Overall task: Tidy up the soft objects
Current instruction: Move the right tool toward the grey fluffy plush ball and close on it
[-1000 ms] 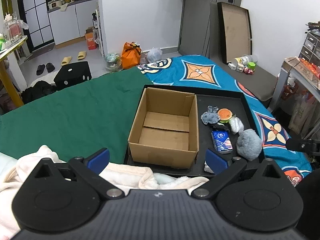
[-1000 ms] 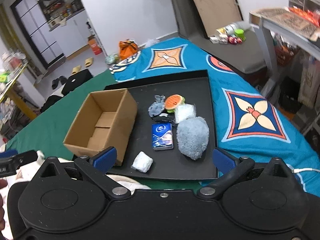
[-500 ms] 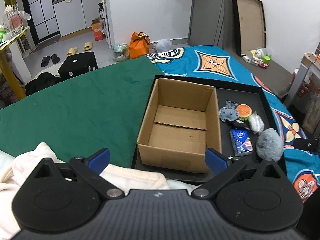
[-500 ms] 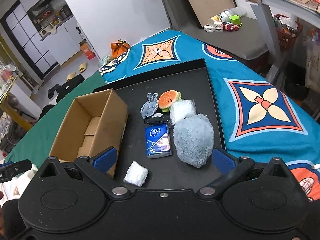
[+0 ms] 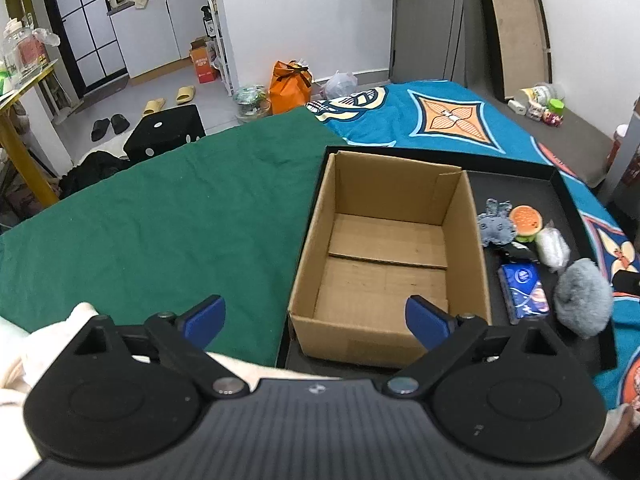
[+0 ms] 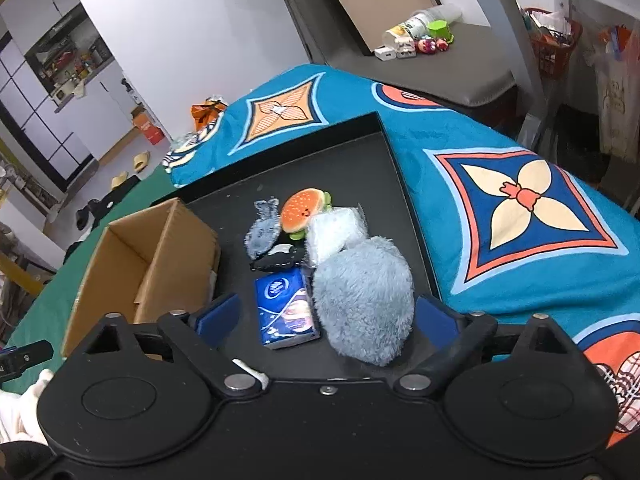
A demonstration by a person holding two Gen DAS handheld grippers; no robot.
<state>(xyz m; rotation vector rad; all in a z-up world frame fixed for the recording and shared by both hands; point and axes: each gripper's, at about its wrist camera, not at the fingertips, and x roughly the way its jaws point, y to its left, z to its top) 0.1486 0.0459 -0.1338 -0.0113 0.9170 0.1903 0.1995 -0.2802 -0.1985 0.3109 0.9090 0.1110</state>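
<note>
**Both grippers held wide above the tray of soft items**

At the far left, a green cloth [image 5: 160,216] is spread over the surface. The left gripper [image 5: 316,318] is held above the near edge of the cardboard box [image 5: 388,248]; its blue fingers [image 5: 202,318] are spread, have just been closing a little, and nothing is between them. The box is seen standing open at the left end of the black tray [image 6: 360,152].

To its right on the tray, a grey plush figure [image 6: 262,234], a burger toy [image 6: 302,210], a white packet [image 6: 334,232] and a small black item [image 6: 280,260] are clustered together. Nearer, a blue tissue pack [image 6: 286,308] lies just beside a grey furry ball [image 6: 364,296].

The right gripper [image 6: 324,314] is positioned over these two; its fingers [image 6: 218,316] are spread, have just been narrowing slightly, and neither item is seen to be pressed. A patterned blue blanket [image 6: 520,200] is seen at the right.
</note>
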